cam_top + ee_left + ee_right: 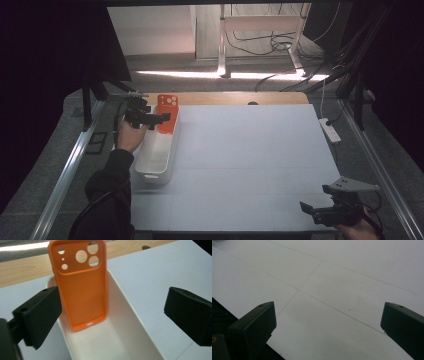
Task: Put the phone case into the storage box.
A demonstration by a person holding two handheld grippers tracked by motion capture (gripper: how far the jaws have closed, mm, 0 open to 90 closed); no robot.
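High view cuts off the open right hand-held gripper [320,212]; left hand-held gripper [159,120], open, partly hides orange case [168,102].

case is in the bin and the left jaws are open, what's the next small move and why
Probably draw the left gripper back and up from the white bin: the orange phone case leans upright at the bin's far end, free of the open jaws.
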